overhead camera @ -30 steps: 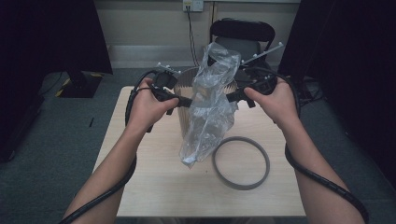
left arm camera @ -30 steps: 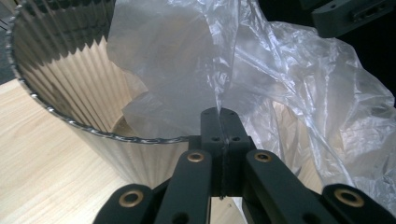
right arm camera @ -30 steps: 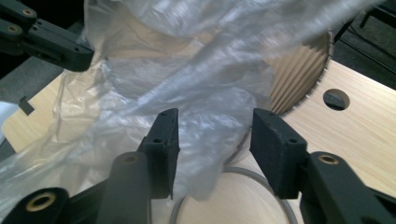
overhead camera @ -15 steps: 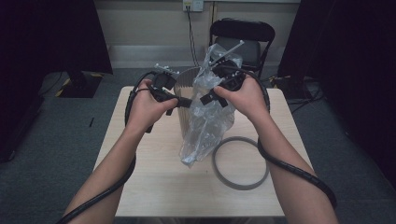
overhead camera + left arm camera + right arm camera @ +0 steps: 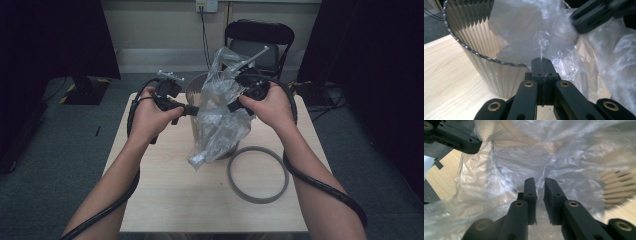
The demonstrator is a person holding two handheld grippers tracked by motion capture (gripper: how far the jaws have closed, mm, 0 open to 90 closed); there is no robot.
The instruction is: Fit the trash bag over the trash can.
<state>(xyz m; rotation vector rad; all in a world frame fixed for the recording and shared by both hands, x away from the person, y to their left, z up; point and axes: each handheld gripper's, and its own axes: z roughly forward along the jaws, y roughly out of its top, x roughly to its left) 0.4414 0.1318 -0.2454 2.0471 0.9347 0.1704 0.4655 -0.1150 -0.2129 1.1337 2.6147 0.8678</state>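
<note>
High view: both grippers meet at a clear plastic bag (image 5: 220,125) over a ribbed bin (image 5: 192,90) on the surface (image 5: 165,200); a grey ring (image 5: 258,174) lies below the right hand. The bag's long axis runs upright, its top above the fingers, its tail hanging below them. Left gripper (image 5: 542,61) view shows fingers fully closed, pinching bag film at the bin rim. Right gripper (image 5: 539,181) view shows fingers have just been closing, a narrow gap remaining with film bunched between; pads pressing cannot be told.
</note>
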